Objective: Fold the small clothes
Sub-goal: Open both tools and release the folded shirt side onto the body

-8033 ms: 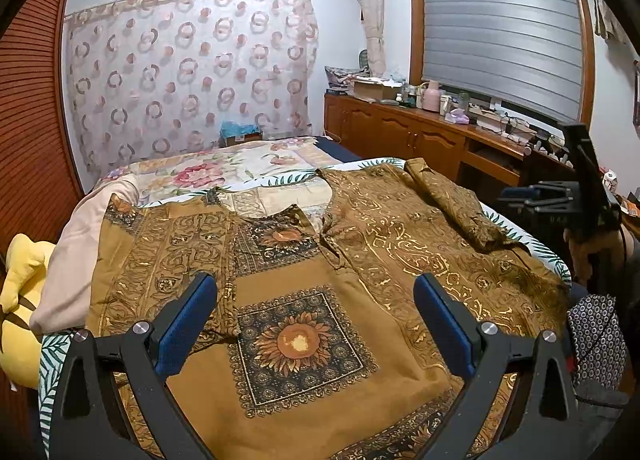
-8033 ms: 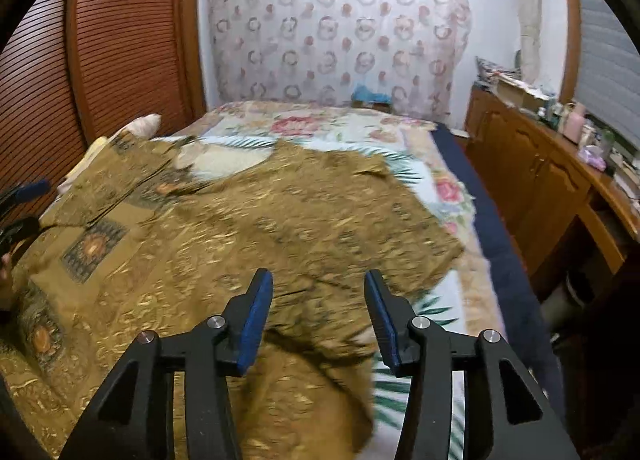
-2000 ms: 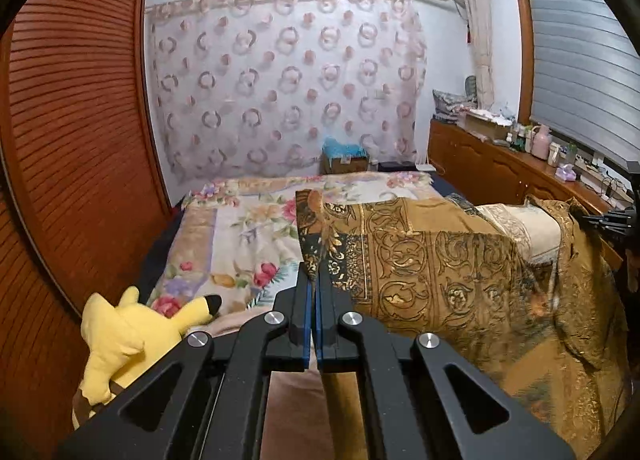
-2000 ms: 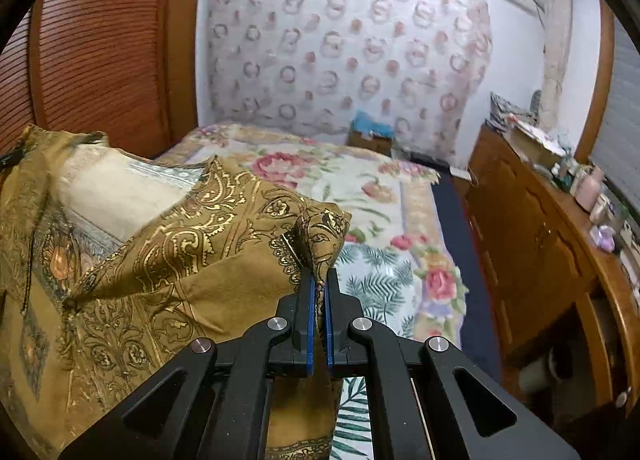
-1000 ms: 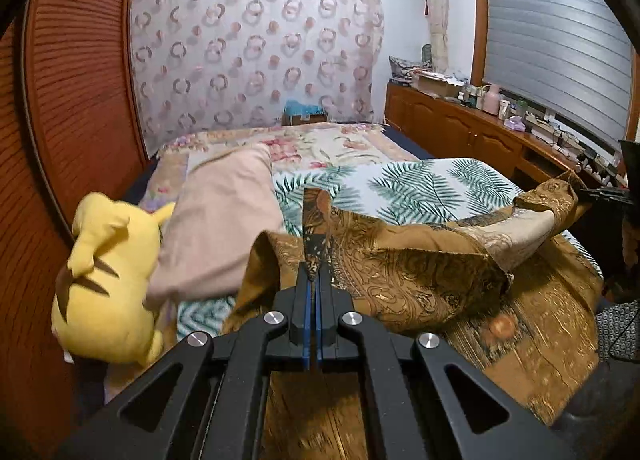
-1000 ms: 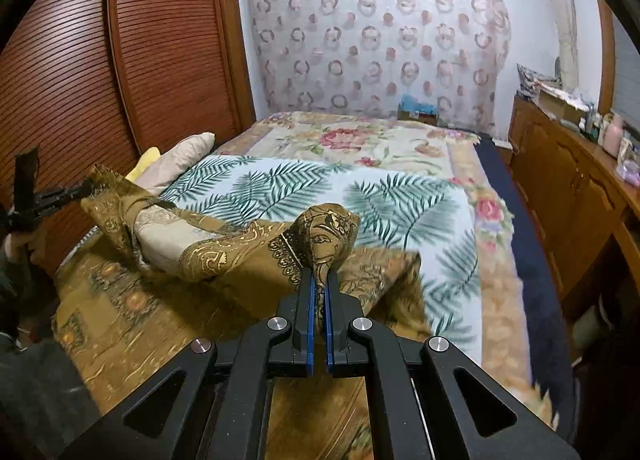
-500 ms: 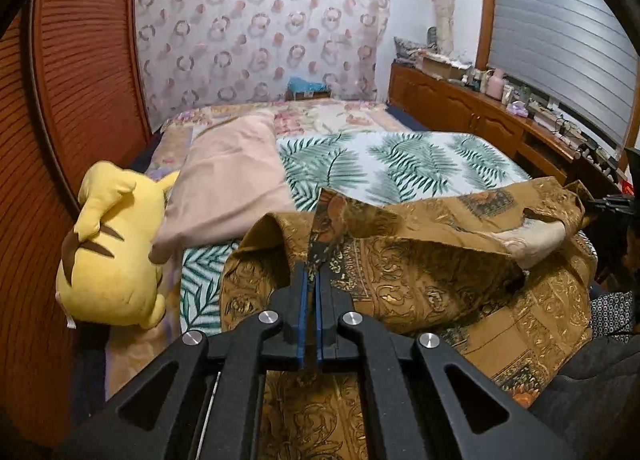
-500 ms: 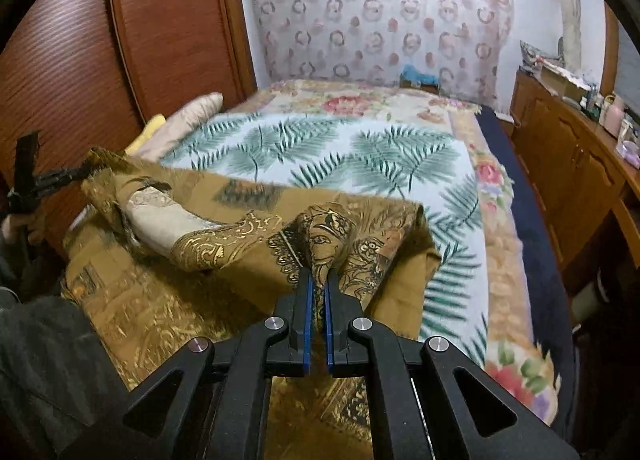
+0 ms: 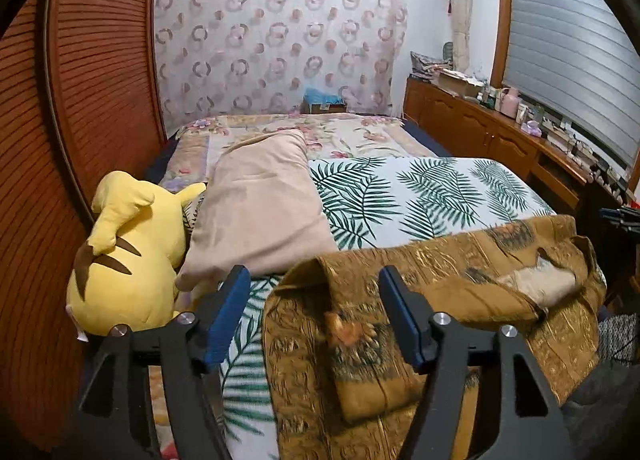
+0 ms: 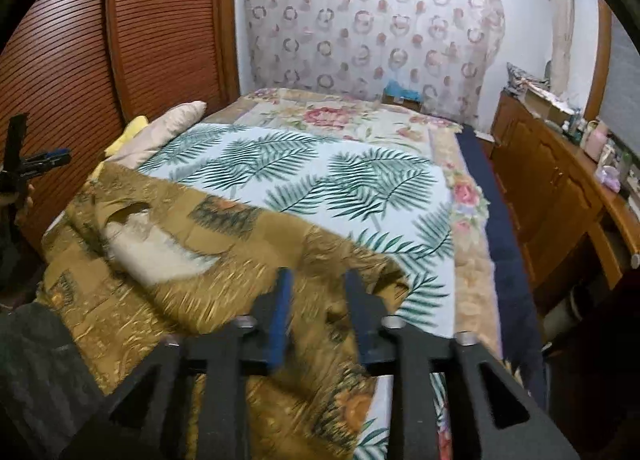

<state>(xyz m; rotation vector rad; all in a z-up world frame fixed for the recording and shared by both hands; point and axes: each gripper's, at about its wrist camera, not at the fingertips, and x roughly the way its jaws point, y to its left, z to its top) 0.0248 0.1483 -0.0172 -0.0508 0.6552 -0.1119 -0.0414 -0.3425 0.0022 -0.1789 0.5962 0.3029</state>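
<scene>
**Q:** Where is the garment, and what are your tools doing?

**A:** The brown and gold patterned garment [image 9: 432, 300] lies across the lower half of both frames, doubled over on itself on the bed [image 9: 436, 196]. In the left wrist view my left tool [image 9: 314, 316] sits at the bottom centre, its blue-padded fingers [image 9: 224, 312] spread wide with nothing between them. The folded edge of the cloth lies just beyond and below them. In the right wrist view my right tool [image 10: 318, 310] is at the bottom centre too, blurred, its fingers parted above the cloth and gripping nothing.

**Q:** Why both released?

**A:** I judge that the fold is laid down, so the cloth rests on the bed by its own weight and needs no holding.

**Q:** Is the fold tidy?

**A:** Not quite. A pale lining [image 10: 152, 248] shows through a rumpled opening at the left of the right wrist view, so I expect some smoothing is needed before another fold.

**Q:** What else is near?

**A:** A pink pillow [image 9: 260, 212] and a yellow plush toy [image 9: 124, 256] sit at the left of the left wrist view, just beside the cloth's edge but not on it.
</scene>
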